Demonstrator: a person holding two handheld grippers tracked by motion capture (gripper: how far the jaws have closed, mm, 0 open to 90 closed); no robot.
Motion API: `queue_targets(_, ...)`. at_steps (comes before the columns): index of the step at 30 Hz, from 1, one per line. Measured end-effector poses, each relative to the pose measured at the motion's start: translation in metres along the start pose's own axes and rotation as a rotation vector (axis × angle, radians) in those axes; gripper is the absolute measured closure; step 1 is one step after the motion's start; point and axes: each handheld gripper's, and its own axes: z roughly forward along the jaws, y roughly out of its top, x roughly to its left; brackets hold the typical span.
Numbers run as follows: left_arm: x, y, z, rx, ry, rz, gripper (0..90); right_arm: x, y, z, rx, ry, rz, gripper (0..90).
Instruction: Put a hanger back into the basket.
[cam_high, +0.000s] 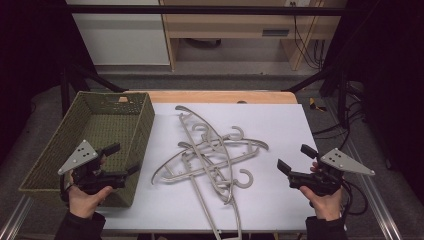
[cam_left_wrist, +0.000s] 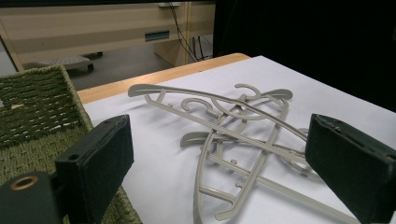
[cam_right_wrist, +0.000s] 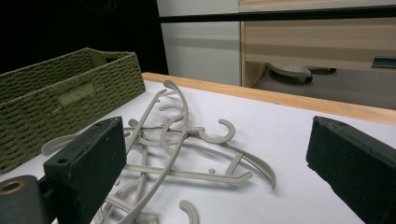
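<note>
White surface (cam_high: 280, 130). Green woven basket (cam_high: 115, 112) at its left edge. Tangled pile of grey hangers (cam_high: 210, 155) lies mid-surface, right of basket. Left claw (cam_high: 121, 161) and right claw (cam_high: 291, 158) flank the pile, jaws apart, gripping nothing.

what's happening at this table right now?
A person holds a two-jaw gripper in each hand. The left gripper and the right gripper are both open and hold nothing, each off to one side of a tangled pile of grey hangers on the white table. A green woven basket sits at the left with nothing visible in it. No hanger has been picked up yet.
</note>
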Motion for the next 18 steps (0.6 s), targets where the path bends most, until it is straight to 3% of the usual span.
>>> queue_targets(9, -0.002, -0.001, 0.002, 0.006, -0.004, 0.004, 7.6, 0.000, 0.000, 0.002, 0.043, -0.007, -0.004, 7.2)
queue_targets(18, 0.000, -0.002, 0.004, 0.008, -0.002, 0.006, 7.7, 0.009, 0.001, 0.016, 0.110, 0.006, 0.006, 7.1)
